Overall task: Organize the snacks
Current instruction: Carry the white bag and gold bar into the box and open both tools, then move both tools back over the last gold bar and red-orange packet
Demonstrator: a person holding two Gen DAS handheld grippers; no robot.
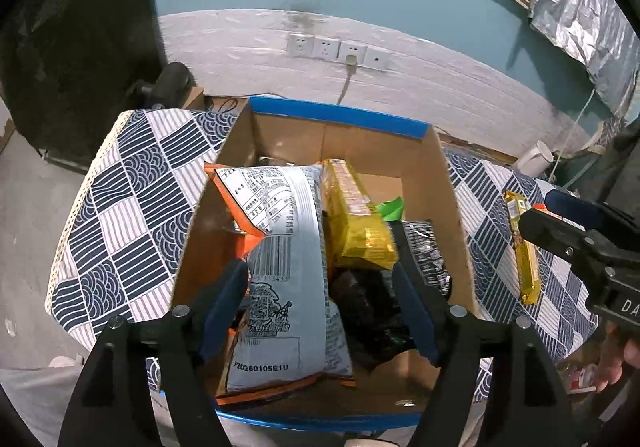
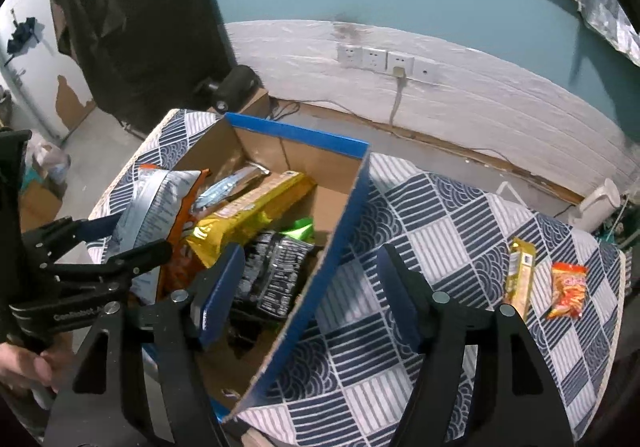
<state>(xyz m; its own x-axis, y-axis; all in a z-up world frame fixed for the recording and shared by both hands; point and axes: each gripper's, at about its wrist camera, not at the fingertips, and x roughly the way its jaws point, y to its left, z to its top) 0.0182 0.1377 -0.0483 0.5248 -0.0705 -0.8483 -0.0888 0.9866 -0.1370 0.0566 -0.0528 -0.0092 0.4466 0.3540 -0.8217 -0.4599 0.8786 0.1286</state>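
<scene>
A cardboard box (image 1: 448, 183) with blue rims stands on the patterned table; it also shows in the right wrist view (image 2: 344, 207). Inside lie a silver-and-orange chip bag (image 1: 288, 267), a yellow pack (image 1: 356, 215), a black pack (image 1: 428, 255) and a green wrapper (image 1: 392, 207). My left gripper (image 1: 320, 279) is open over the box, its jaws on either side of the chip bag, which rests loose in the box. My right gripper (image 2: 312, 271) is open and empty, straddling the box's right wall. A yellow bar (image 2: 520, 275) and a small orange snack bag (image 2: 568, 287) lie on the table at right.
The table carries a blue-and-white patterned cloth (image 2: 420, 231). A white wall with sockets (image 1: 336, 49) is behind. A white kettle (image 2: 600, 207) stands past the table's far right corner. A dark cabinet (image 1: 80, 27) stands at left.
</scene>
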